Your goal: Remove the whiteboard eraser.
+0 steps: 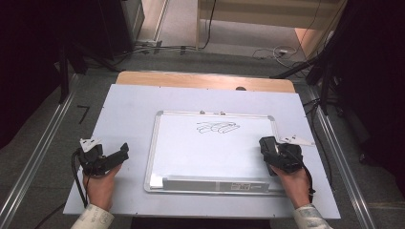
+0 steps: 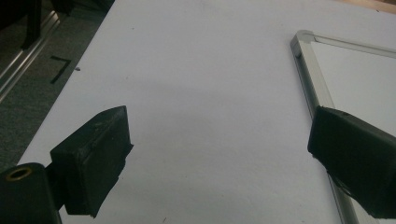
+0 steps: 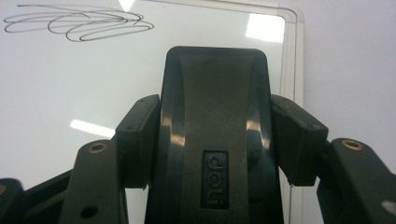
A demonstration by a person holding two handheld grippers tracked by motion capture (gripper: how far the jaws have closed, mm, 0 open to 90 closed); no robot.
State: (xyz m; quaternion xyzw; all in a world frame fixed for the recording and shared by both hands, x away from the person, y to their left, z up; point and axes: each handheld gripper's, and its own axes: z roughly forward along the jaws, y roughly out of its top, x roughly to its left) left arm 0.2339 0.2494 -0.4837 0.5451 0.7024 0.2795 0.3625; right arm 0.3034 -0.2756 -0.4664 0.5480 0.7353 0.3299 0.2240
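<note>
A pale worktop stands on a grey floor, with cables lying on the floor beyond its far edge.

In the right gripper view, the jaws of the right gripper are closed on a black whiteboard eraser, one jaw pressing on each of its long sides. The eraser carries a small embossed label near its lower end and it points up the picture, over the white surface of the whiteboard. In the high view, this gripper is at the right edge of the board, low over its surface, and the person's right hand holds it from below.

The jaws of the left gripper stand wide open, with nothing between them, only the bare worktop. One jaw is beside the metal frame of the whiteboard at the board's left side. In the high view, this gripper lies left of the board, apart from it, in the person's left hand.

The whiteboard lies flat in the middle of the worktop. A scribble of dark lines is drawn near its far edge, well apart from the eraser. A grey tray runs along its near edge.
</note>
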